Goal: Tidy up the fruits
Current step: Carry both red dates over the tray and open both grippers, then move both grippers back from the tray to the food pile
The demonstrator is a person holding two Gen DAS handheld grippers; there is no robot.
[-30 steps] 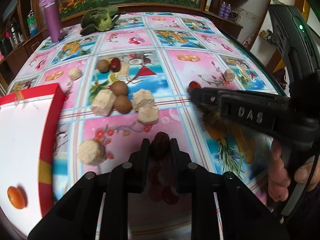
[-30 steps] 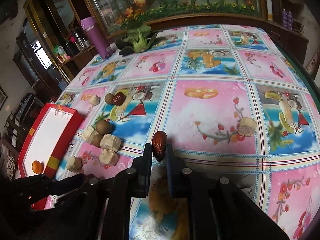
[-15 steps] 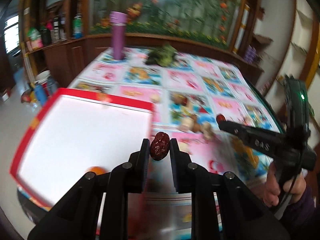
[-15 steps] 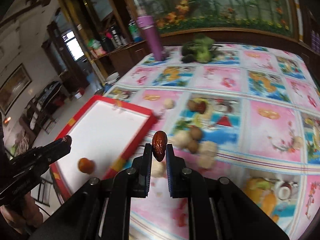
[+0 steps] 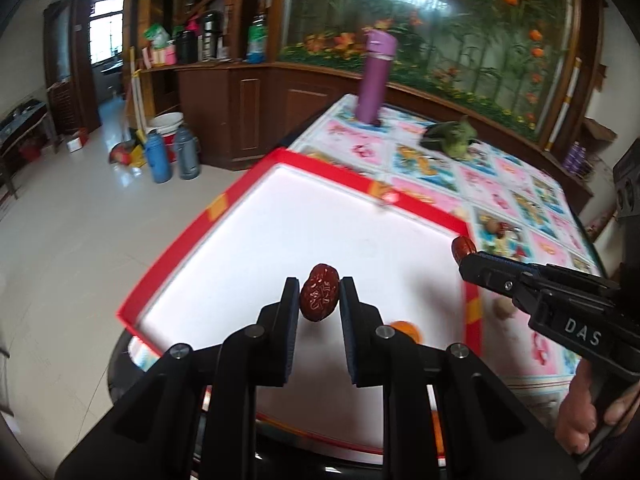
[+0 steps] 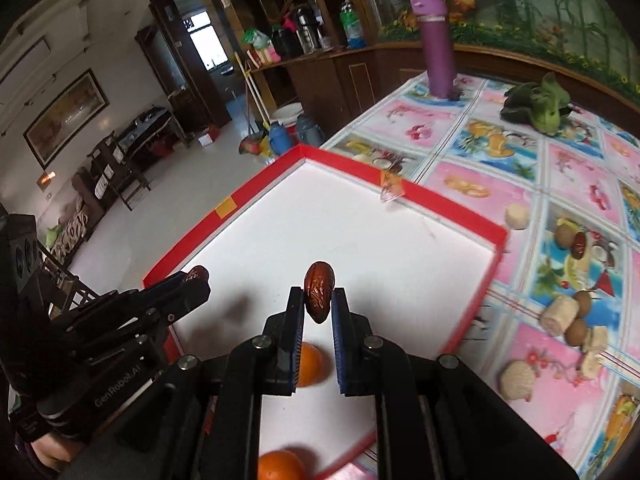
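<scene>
Claws left (image 5: 319, 298) and right (image 6: 318, 300) each grip a red date above the red-rimmed tray (image 6: 460, 204), angled downward

The white floor of the red-rimmed tray (image 6: 404, 200) is lying mostly open. One orange (image 6: 310, 364) is occupying its near end. The raised rim is bounding all sides.

I am standing in the living and dining room of a family home: a table (image 6: 500, 152) is wearing a bright fruit-patterned cloth, with a purple flask (image 5: 376, 76) and leafy greens (image 6: 540, 108) sitting on it. Dark wooden cabinets (image 5: 240, 108) are carrying flasks, bottles and snack bags in front of a big flower mural (image 5: 460, 20). Thermoses (image 5: 158, 160) and a bucket (image 5: 166, 122) are waiting on the shiny tiled floor (image 5: 60, 220), and a framed painting (image 6: 66, 114) is hanging near chairs (image 6: 116, 168).
</scene>
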